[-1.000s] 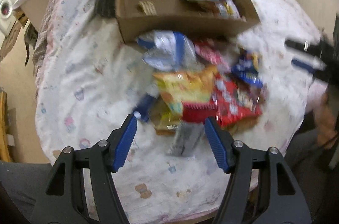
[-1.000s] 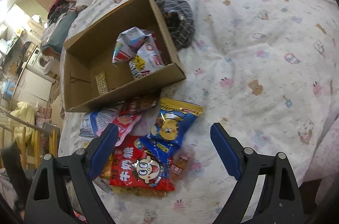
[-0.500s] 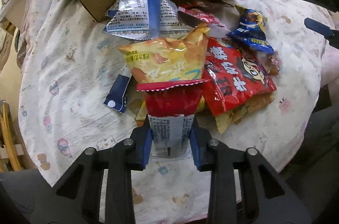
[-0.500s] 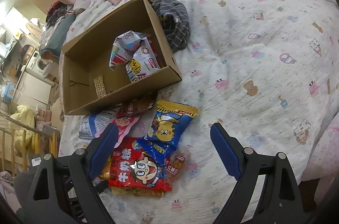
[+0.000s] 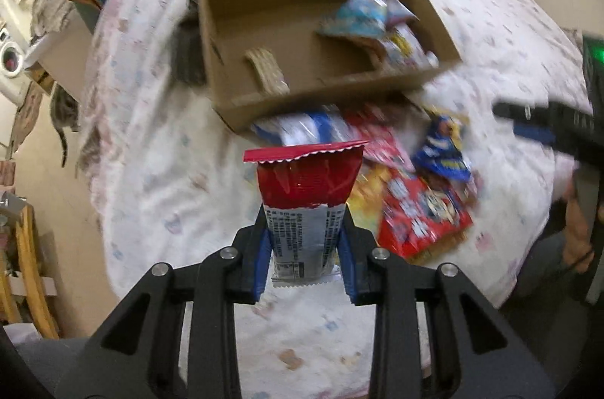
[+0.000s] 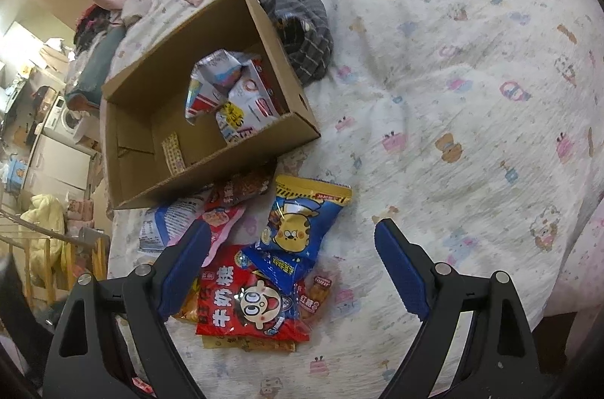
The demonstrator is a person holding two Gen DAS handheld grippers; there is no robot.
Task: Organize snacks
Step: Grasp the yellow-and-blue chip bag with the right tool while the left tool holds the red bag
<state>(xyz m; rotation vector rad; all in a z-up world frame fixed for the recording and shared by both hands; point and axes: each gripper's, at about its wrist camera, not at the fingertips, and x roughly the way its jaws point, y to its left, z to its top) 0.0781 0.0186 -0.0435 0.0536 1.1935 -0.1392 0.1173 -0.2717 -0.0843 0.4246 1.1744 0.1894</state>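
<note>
My left gripper (image 5: 304, 244) is shut on a red and silver snack packet (image 5: 305, 195) and holds it lifted above the bed, in front of the cardboard box (image 5: 241, 36). The box holds a few snack bags (image 5: 370, 17). More snacks lie in a pile below the box: a big red bag (image 6: 249, 297), a blue bag (image 6: 298, 233) and a pink bag (image 6: 219, 221). My right gripper (image 6: 290, 267) is open and empty, hovering over that pile. The box also shows in the right wrist view (image 6: 132, 119).
A grey checked cloth (image 6: 302, 33) lies behind the box. The patterned bedsheet (image 6: 472, 97) spreads to the right. The bed edge drops off at the left toward a cluttered floor with wooden furniture (image 5: 22, 267). The right gripper's arm (image 5: 547, 127) shows at the right edge.
My left gripper closed on the red and silver packet and lifted it off the pile, away from the yellow bag. The right gripper stayed open, nearly still.
</note>
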